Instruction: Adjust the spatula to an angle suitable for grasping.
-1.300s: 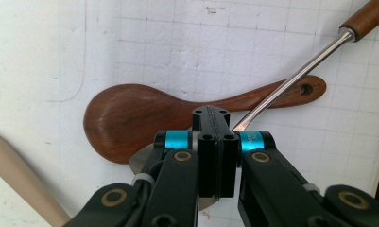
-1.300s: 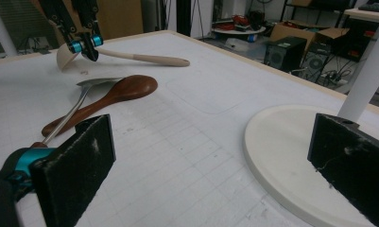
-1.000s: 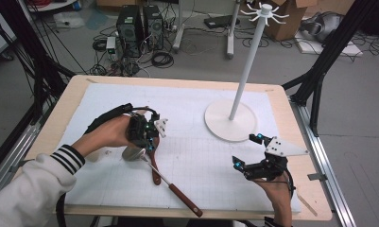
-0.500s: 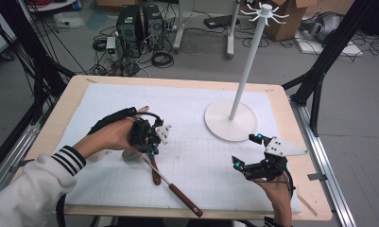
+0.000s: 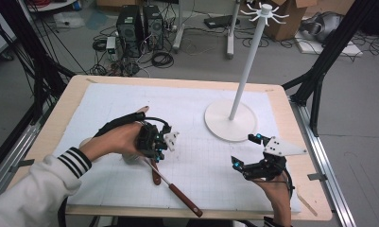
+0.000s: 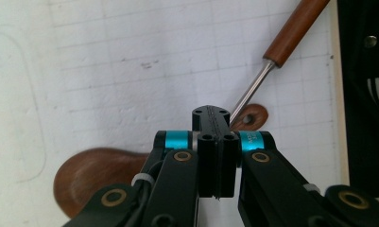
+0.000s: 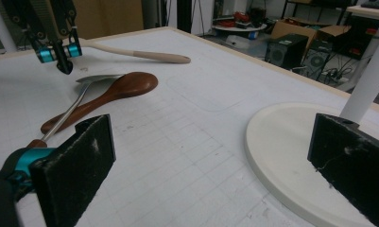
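Clearly the left gripper (image 6: 215,118) has its jaws pressed flat together with nothing between them, poised just above the dark wooden spoon (image 7: 116,92) and the metal spatula (image 5: 175,189), which lie crossed on the white mat (image 5: 201,161). The right gripper (image 5: 247,150) waits wide open and empty near the stand's base (image 5: 230,119). This looks like the approach to a pick; next the left jaws must open and drop around a handle.

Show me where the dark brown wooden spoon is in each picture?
High view: the dark wooden spoon lies left of centre, partly under the left tool.
Left gripper view: its bowl sits low on the left, its handle end beside the shut tool's tip.
Right gripper view: it lies upper left, below the left tool.
Shared landmark: the metal spatula with the reddish handle, lying across the spoon.
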A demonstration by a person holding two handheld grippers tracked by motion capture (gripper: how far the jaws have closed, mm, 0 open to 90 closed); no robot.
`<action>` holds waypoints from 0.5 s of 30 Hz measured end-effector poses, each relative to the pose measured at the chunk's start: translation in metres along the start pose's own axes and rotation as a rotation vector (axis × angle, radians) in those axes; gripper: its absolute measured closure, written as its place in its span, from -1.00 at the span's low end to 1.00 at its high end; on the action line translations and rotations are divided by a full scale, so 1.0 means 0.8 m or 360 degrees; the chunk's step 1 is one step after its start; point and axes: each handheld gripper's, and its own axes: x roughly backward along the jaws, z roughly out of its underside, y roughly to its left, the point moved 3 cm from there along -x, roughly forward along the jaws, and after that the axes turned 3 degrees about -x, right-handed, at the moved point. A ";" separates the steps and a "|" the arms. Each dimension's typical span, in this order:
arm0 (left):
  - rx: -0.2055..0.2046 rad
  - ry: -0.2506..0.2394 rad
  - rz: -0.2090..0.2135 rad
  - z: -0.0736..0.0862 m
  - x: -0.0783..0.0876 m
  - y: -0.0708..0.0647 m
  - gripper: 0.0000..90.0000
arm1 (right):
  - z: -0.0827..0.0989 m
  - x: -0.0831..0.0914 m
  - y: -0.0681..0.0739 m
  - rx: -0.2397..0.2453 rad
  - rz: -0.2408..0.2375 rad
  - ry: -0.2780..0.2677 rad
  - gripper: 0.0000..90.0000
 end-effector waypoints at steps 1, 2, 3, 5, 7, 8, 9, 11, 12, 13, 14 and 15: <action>0.0000 0.0000 0.0000 0.000 0.000 0.000 0.99 | 0.000 0.000 0.000 -0.0005 -0.0001 -0.0001 -0.99; -0.0016 0.0016 0.0005 -0.005 -0.004 -0.003 0.99 | 0.000 0.001 0.000 -0.0007 -0.0001 0.0000 -0.99; -0.0016 0.0016 0.0005 -0.005 -0.004 -0.003 0.99 | 0.000 0.001 0.000 -0.0008 -0.0004 0.0001 -0.99; -0.0020 0.0020 0.0016 -0.010 -0.007 -0.005 0.99 | 0.000 0.002 -0.001 -0.0006 -0.0003 -0.0011 -0.99; -0.0029 0.0030 0.0016 -0.014 -0.009 -0.005 0.99 | 0.000 0.003 0.000 -0.0014 -0.0002 -0.0005 -0.99; -0.0022 0.0034 0.0018 -0.015 -0.009 -0.005 0.99 | 0.000 0.003 -0.001 -0.0008 -0.0001 -0.0009 -0.99; -0.0028 0.0038 0.0015 -0.016 -0.010 -0.005 0.99 | 0.000 0.003 -0.001 -0.0013 -0.0004 -0.0012 -0.99; -0.0024 0.0039 0.0015 -0.016 -0.010 -0.005 0.99 | 0.000 0.003 -0.001 -0.0012 -0.0005 -0.0012 -0.99; -0.0021 0.0042 0.0019 -0.017 -0.011 -0.006 0.99 | 0.000 0.003 -0.001 -0.0009 -0.0005 -0.0012 -0.99; -0.0029 0.0041 0.0014 -0.018 -0.012 -0.006 0.99 | 0.000 0.003 -0.001 -0.0011 -0.0003 -0.0009 -0.99; -0.0032 0.0057 0.0024 -0.019 -0.013 -0.007 0.99 | 0.000 0.003 0.000 -0.0016 -0.0004 -0.0006 -0.99; -0.0039 0.0055 0.0024 -0.020 -0.014 -0.009 0.99 | 0.000 0.002 0.000 -0.0012 -0.0003 -0.0005 -0.99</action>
